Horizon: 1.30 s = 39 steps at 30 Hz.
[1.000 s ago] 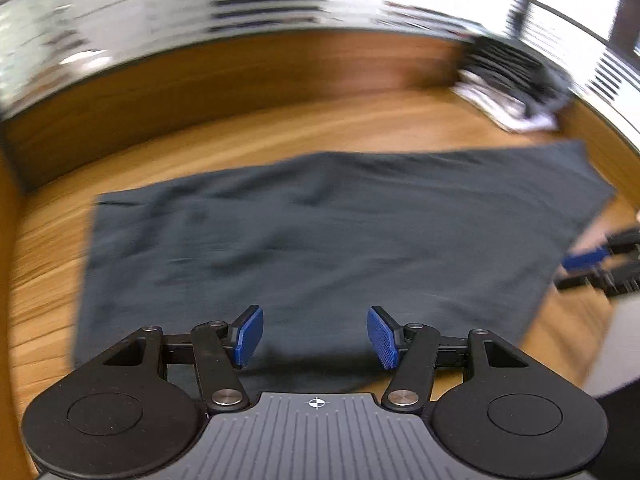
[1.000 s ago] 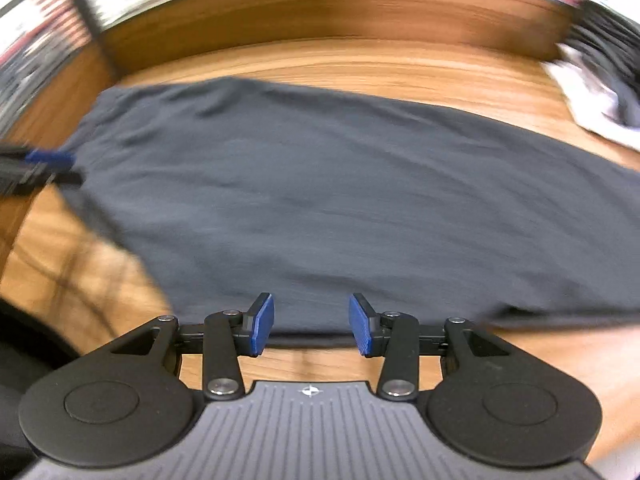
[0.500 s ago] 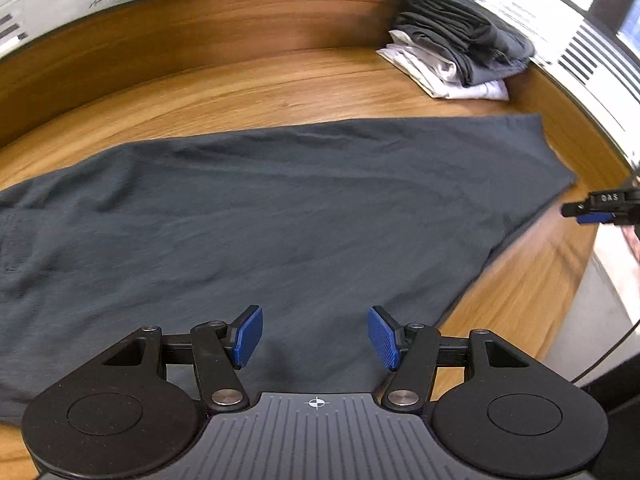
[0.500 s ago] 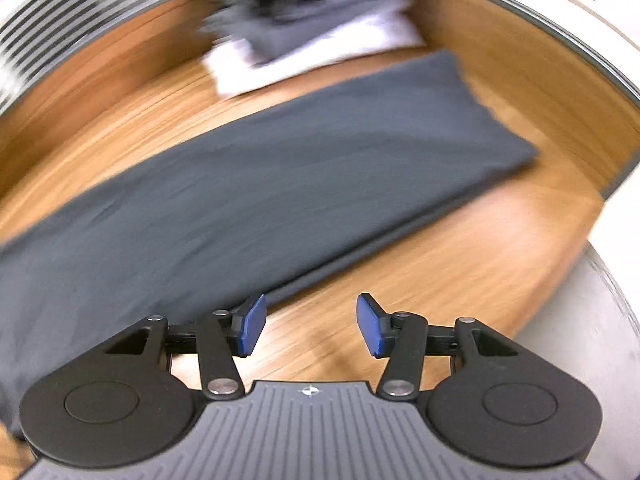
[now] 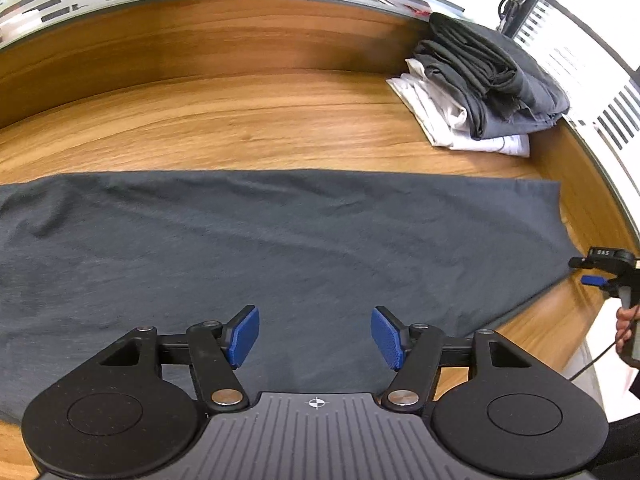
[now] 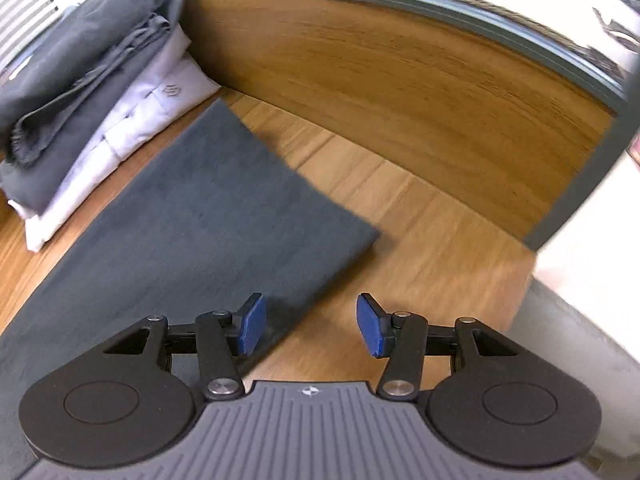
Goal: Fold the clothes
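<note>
While the dark grey garment [image 5: 304, 248] lies spread flat across the wooden table [image 5: 240, 128], neither tool has hold of it.

Garment: one long folded strip, running from the left edge of the left wrist view to a squared end [image 6: 320, 216] near the table's right side; mild creases only.
Garment position: centre of the table, well short of the raised wooden back wall [image 6: 420, 92].
Left gripper [image 5: 315, 336]: above the near part of the garment, blue pads [image 5: 244, 334] spread and widening, nothing clamped; cloth shows below the gap, contact not evident.
Right gripper [image 6: 308, 330]: over the garment's near right edge, pads [image 6: 372, 330] parted and empty; the left pad sits over cloth, the right pad over bare wood.
Right gripper, left wrist view: seen at the far right [image 5: 600, 276], just beside the garment's end corner; whether it touches the cloth cannot be told there.
Hand: part of a person's hand [image 5: 626, 326] on that tool's handle.
Stack of folded clothes [image 5: 480, 84]: grey items on white ones, at the far right corner, apart from the garment in the left view; in the right view its white bottom layer [image 6: 132, 120] lies just beside the garment's far edge.
Image quality: right wrist view blurred.
</note>
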Available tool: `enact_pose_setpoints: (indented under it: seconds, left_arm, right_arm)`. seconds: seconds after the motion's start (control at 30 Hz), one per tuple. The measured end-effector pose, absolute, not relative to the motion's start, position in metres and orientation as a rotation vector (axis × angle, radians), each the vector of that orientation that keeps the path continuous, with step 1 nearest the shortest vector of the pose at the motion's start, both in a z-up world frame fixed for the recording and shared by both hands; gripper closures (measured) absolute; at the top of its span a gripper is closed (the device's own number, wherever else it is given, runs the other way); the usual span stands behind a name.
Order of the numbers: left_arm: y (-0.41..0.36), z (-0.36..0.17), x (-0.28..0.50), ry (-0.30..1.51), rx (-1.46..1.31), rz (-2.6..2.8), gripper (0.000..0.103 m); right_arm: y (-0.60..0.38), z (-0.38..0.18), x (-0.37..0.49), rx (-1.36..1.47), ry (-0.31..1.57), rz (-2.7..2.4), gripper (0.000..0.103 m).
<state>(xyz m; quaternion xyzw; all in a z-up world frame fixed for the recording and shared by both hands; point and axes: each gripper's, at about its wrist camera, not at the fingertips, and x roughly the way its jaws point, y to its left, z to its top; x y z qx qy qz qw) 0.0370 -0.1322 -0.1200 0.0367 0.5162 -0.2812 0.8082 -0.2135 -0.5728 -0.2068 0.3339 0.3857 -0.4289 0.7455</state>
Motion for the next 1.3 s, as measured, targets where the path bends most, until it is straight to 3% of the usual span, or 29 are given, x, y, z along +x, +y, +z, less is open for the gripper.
enact_pose_setpoints:
  seconds: [0.23, 0.3, 0.33, 0.37, 0.4, 0.8, 1.07, 1.3]
  left_arm:
    - [-0.153, -0.108, 0.032, 1.093, 0.084, -0.578, 0.037]
    - [-0.156, -0.105, 0.033, 1.092, 0.079, -0.57, 0.037]
    - [-0.157, -0.104, 0.033, 1.092, 0.074, -0.567, 0.037]
    - [-0.159, -0.103, 0.034, 1.093, 0.068, -0.563, 0.037]
    - [-0.16, -0.102, 0.035, 1.093, 0.06, -0.562, 0.037]
    - [-0.202, -0.089, 0.045, 1.079, -0.129, -0.699, 0.032]
    - [-0.261, -0.1, 0.067, 1.13, -0.239, -0.862, 0.028]
    - [-0.305, -0.129, 0.07, 1.22, -0.151, -0.957, 0.028]
  right_arm:
    - [-0.598, -0.214, -0.197, 0.662, 0.867, -0.917, 0.048]
    - [-0.598, -0.214, -0.192, 0.622, 0.882, -0.908, 0.061]
    - [-0.597, -0.214, -0.19, 0.598, 0.888, -0.898, 0.08]
    - [-0.596, -0.215, -0.188, 0.583, 0.888, -0.875, 0.089]
    - [-0.595, -0.214, -0.186, 0.571, 0.885, -0.861, 0.092]
    - [-0.517, -0.142, -0.137, 0.308, 0.78, -0.478, 0.093]
    - [-0.447, -0.131, -0.094, 0.161, 0.825, -0.173, 0.093]
    - [-0.394, -0.135, -0.08, 0.055, 0.877, 0.019, 0.093]
